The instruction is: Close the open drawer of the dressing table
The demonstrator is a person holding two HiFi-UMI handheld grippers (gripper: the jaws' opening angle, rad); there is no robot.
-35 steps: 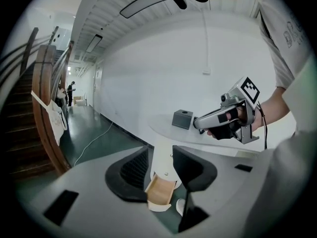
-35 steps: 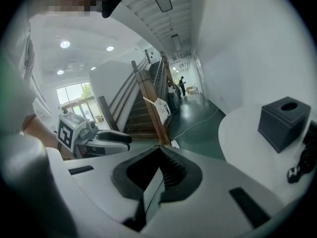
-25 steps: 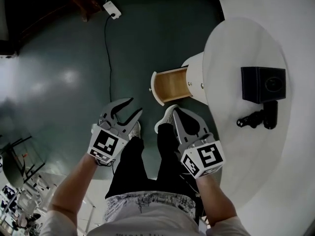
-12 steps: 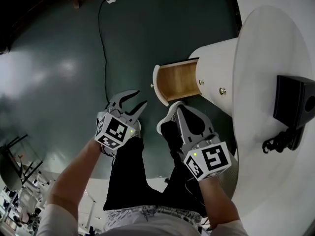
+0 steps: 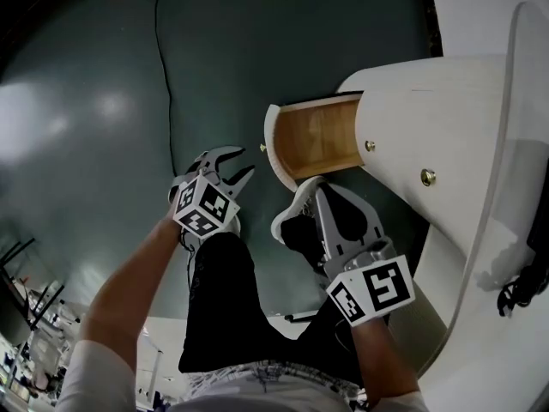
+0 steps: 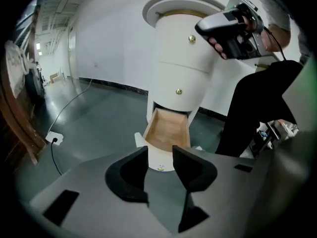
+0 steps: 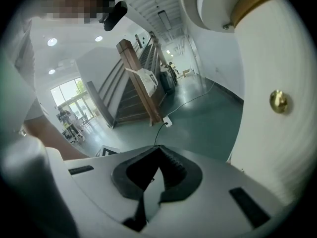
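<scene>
The white dressing table (image 5: 429,118) stands at the right, and its lowest drawer (image 5: 319,137) is pulled out, showing a bare wooden inside. The drawer's white front (image 5: 273,148) carries a small brass knob. My left gripper (image 5: 243,163) is open, just left of and below the drawer front, apart from it. In the left gripper view the drawer (image 6: 168,129) lies straight ahead between the open jaws of the left gripper (image 6: 159,165). My right gripper (image 5: 316,184) is shut on nothing, close under the drawer's near side. The right gripper (image 7: 157,151) views a closed drawer's knob (image 7: 278,101) at the right.
A black cable (image 5: 161,67) runs over the dark green floor to a white power strip (image 6: 53,139). The person's black trousers (image 5: 232,299) and white shoes lie below the grippers. A wooden staircase (image 7: 141,78) stands far off. A black device (image 5: 525,288) sits on the tabletop's right edge.
The view has closed in on the drawer, which now looks larger. Both grippers have come nearer to the drawer front. Left stays open, right stays shut.
</scene>
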